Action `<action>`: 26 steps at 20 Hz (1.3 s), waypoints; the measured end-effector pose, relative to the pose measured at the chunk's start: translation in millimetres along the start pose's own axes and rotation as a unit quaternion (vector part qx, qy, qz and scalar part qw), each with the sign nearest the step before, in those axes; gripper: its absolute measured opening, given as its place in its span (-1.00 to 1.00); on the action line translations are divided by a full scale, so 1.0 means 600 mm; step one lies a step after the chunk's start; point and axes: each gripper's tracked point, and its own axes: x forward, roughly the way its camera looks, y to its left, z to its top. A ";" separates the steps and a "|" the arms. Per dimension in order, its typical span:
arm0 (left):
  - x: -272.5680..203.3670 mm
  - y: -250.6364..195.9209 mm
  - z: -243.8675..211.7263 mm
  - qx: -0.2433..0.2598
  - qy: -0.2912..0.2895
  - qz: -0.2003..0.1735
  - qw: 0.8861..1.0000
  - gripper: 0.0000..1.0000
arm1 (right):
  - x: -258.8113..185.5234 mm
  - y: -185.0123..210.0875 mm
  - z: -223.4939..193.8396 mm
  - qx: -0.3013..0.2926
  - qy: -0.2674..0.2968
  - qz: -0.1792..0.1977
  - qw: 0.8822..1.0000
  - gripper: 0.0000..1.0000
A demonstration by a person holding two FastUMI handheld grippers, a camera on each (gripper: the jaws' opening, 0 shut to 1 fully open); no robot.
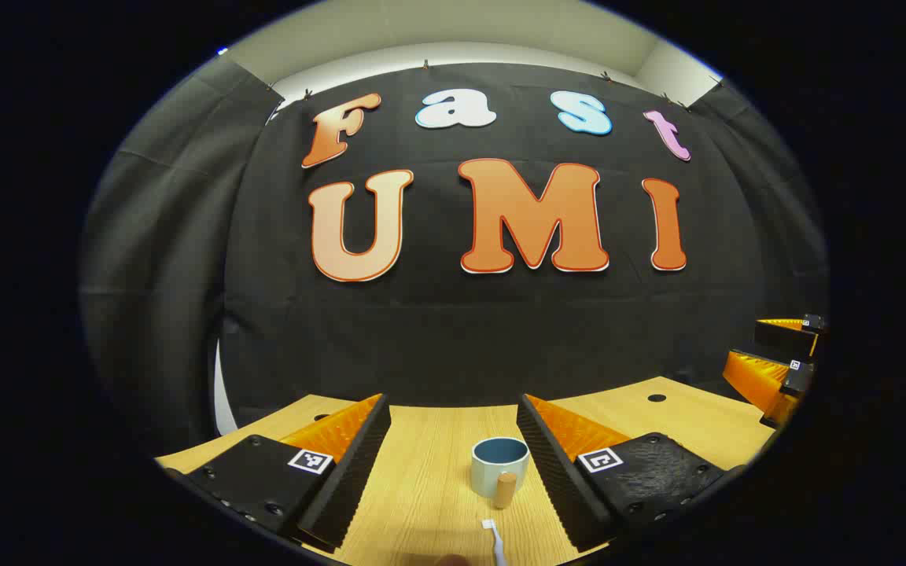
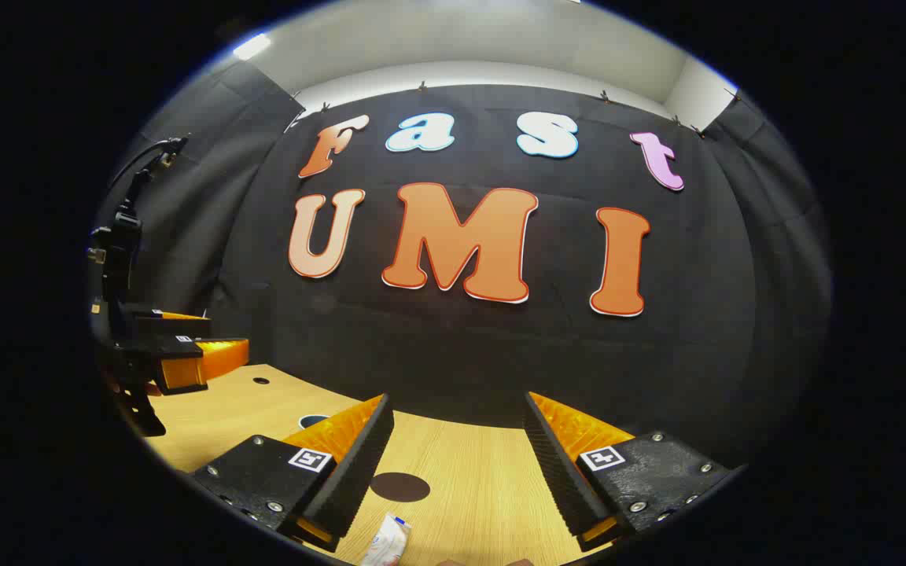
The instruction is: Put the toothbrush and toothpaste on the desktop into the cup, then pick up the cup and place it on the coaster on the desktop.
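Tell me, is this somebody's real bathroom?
Probably not. It looks like a recording booth: black cloth hangs as the back wall behind a wooden desktop, and the cup, toothbrush and toothpaste are laid out between two open grippers.

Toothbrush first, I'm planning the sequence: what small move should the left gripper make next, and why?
Probably lower the open left gripper toward the toothbrush. It lies on the desktop just before the empty cup, between the spread fingers, not yet grasped.

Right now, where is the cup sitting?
In the left gripper view the cup stands upright on the wooden desktop, ahead between that gripper's open fingers, with the toothbrush lying just nearer.
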 end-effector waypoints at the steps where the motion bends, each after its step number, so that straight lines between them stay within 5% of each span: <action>1: 0.001 -0.001 -0.001 0.000 0.001 -0.001 1.000 0.94 | 0.000 0.001 0.003 0.002 -0.001 0.001 1.000 0.98; 15: 0.005 -0.013 0.030 -0.013 -0.042 -0.007 0.999 0.94 | 0.019 0.014 -0.039 0.049 0.043 0.037 0.997 0.98; 22: 0.024 -0.033 0.000 -0.017 -0.017 -0.022 0.999 0.94 | 0.025 0.012 -0.070 0.031 0.071 0.037 0.996 0.97; 26: 0.031 -0.051 -0.037 -0.013 0.029 -0.040 0.999 0.97 | 0.019 0.019 -0.131 0.031 0.138 0.050 0.989 0.97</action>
